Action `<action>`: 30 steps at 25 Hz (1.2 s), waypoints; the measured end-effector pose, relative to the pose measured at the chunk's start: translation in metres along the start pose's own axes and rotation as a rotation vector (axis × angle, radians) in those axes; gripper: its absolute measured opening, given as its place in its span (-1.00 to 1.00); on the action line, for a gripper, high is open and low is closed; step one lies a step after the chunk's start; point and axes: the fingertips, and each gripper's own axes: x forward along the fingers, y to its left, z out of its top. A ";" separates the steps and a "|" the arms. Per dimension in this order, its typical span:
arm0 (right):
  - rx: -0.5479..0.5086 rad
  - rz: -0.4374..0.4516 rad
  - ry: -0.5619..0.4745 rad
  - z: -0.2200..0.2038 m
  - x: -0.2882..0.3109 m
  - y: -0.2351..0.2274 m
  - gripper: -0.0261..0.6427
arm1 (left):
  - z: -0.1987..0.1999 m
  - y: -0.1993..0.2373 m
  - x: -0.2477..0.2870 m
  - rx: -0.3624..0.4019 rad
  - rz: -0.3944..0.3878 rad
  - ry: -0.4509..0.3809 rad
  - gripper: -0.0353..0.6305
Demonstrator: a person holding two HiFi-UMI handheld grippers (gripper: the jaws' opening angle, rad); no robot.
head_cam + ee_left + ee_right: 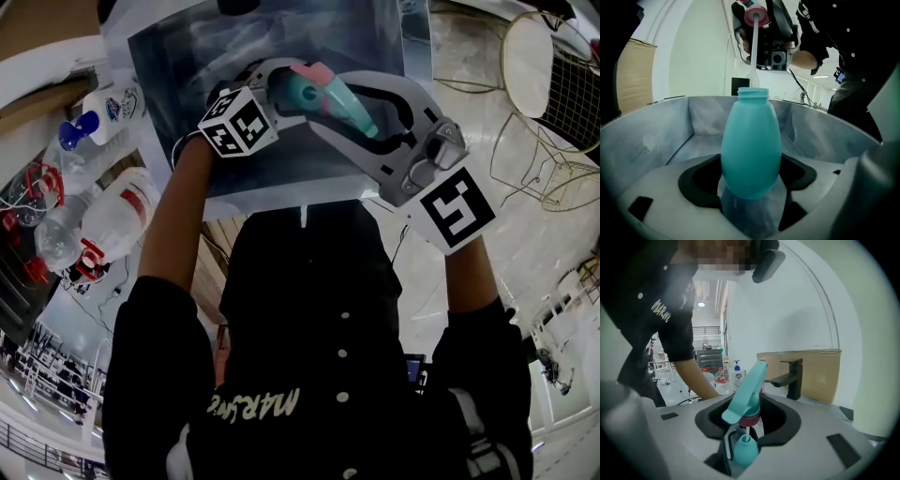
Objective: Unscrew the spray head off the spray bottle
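Observation:
The teal spray bottle (pixel 751 150) stands with its neck open and bare, and my left gripper (pixel 752 187) is shut on its body. Above it the spray head (pixel 747 390), teal with a pink collar (pixel 750 420), is off the bottle, with my right gripper (pixel 749 414) shut on it. Its white dip tube (pixel 753 51) still reaches down into the neck. In the head view the two grippers meet over the sink: the left gripper (pixel 274 94) holds the bottle (pixel 302 94) and the right gripper (pixel 367 117) holds the spray head (pixel 352 108).
A grey sink basin (pixel 281 169) lies below the grippers, with a black faucet (pixel 790 376) and a cardboard panel (pixel 813 373) behind it. A soap pump bottle (pixel 103 112) and plastic bottles (pixel 112 220) stand at the left. Wire chairs (pixel 553 112) are on the right.

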 end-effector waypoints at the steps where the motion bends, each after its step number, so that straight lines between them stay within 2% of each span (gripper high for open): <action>1: 0.001 -0.007 -0.009 0.005 -0.003 0.000 -0.44 | 0.000 0.000 0.000 -0.003 0.005 0.006 0.27; 6: 0.025 -0.050 -0.052 0.025 -0.019 -0.002 -0.44 | 0.003 0.001 -0.004 -0.075 0.022 -0.015 0.27; 12: 0.042 -0.100 -0.101 0.042 -0.039 -0.005 -0.44 | 0.004 0.001 -0.016 -0.076 0.065 0.019 0.27; 15: 0.052 -0.125 -0.136 0.055 -0.048 -0.006 -0.44 | 0.005 0.006 -0.041 -0.098 0.123 0.039 0.27; 18: 0.041 -0.179 -0.166 0.069 -0.060 -0.007 -0.44 | 0.011 0.013 -0.084 -0.137 0.233 0.026 0.27; 19: 0.043 -0.203 -0.167 0.072 -0.066 -0.005 -0.44 | 0.017 0.010 -0.101 -0.142 0.281 0.013 0.16; 22: 0.059 -0.276 -0.161 0.081 -0.087 0.007 -0.44 | 0.054 -0.008 -0.153 -0.164 0.443 -0.082 -0.81; 25: 0.040 -0.324 -0.183 0.093 -0.100 0.012 -0.44 | 0.102 -0.020 -0.197 -0.217 0.556 -0.196 -0.82; 30: 0.027 -0.387 -0.197 0.109 -0.124 0.022 -0.44 | 0.159 -0.040 -0.246 -0.412 0.674 -0.329 -0.82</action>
